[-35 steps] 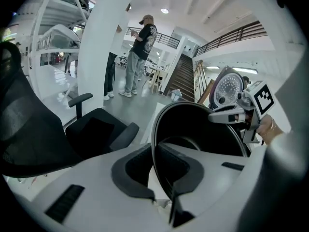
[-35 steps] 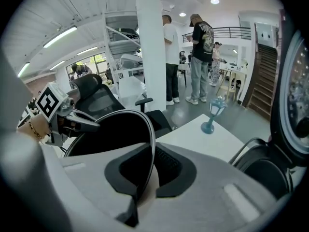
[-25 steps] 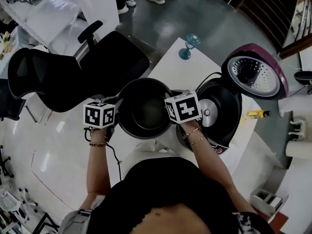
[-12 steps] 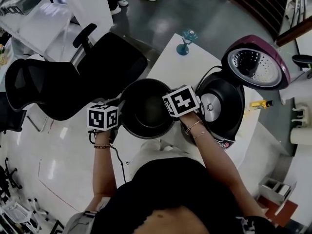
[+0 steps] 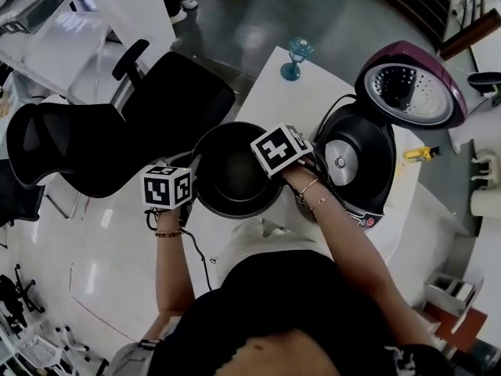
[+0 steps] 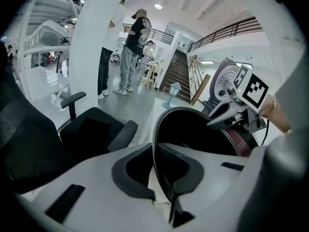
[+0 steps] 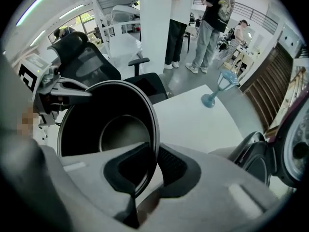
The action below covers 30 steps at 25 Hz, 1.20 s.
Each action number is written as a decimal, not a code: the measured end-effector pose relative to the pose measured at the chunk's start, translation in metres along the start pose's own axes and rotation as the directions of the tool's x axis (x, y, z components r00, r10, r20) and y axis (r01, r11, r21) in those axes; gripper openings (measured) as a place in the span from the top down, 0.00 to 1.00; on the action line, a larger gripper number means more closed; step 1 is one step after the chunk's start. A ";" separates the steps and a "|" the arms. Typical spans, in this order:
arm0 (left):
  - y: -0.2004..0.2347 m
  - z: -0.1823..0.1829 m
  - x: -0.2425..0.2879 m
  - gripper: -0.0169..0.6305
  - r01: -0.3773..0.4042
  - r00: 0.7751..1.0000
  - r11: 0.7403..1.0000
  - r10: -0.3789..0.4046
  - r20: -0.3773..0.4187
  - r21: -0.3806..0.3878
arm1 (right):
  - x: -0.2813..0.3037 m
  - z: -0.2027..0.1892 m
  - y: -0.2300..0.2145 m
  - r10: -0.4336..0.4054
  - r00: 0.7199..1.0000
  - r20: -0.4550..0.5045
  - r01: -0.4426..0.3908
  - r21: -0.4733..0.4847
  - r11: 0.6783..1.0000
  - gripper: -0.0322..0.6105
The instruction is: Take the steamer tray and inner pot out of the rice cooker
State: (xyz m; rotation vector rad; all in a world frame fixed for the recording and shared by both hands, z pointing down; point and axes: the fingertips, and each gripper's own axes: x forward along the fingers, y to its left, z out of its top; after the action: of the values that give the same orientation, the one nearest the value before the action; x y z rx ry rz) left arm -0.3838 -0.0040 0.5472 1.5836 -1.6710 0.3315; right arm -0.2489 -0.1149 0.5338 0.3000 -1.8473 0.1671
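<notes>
"Over the near corner of the white table (image 5: pixel 274 92), what are you holding?"

"One inner pot (image 5: pixel 235 171): a round, deep bowl of dark, smooth metal with a thin, glossy rim. It is out of the rice cooker (image 5: pixel 356 171) and just left of it, partly past the table's edge. Whether its base rests on the table I cannot tell."

"How do your tools stand?"

"I have two, each topped by one cube of black-and-white squares. My left tool (image 6: pixel 154 149) is pinched narrow on the pot's left rim, with the thin edge running between its dark pads. My right tool (image 7: pixel 154 151) is on the opposite rim. Its jaws have just been easing apart a little, yet the rim sits between them and the pads touch it on both sides."

"And the cooker?"

"One, black and rounded, with a flat silver disc (image 5: pixel 338 163) at the centre of its well. Its domed purple lid (image 5: pixel 411 92) stands open, lined with a shiny plate dotted with small holes."

"Anything else?"

"One blue stemmed glass (image 5: pixel 295 57) at the table's far side and one small yellow item (image 5: pixel 415 153) beside the cooker. One black mesh-backed office chair (image 5: pixel 117 124) is on the pale glossy floor (image 5: pixel 94 249), and two people (image 7: pixel 215 18) stand well beyond."
</notes>
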 end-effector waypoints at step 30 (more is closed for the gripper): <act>-0.034 0.019 0.036 0.93 -0.001 1.000 1.000 0.001 0.027 -0.009 | -0.199 -0.035 -0.039 0.094 0.535 0.839 -0.549 0.261 0.794 0.88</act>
State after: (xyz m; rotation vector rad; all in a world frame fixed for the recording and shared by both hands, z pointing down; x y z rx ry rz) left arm -0.3553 -0.0488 0.5488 1.5864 -1.6915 0.3041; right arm -0.1515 -0.1192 0.3521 0.4128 -2.7607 0.9492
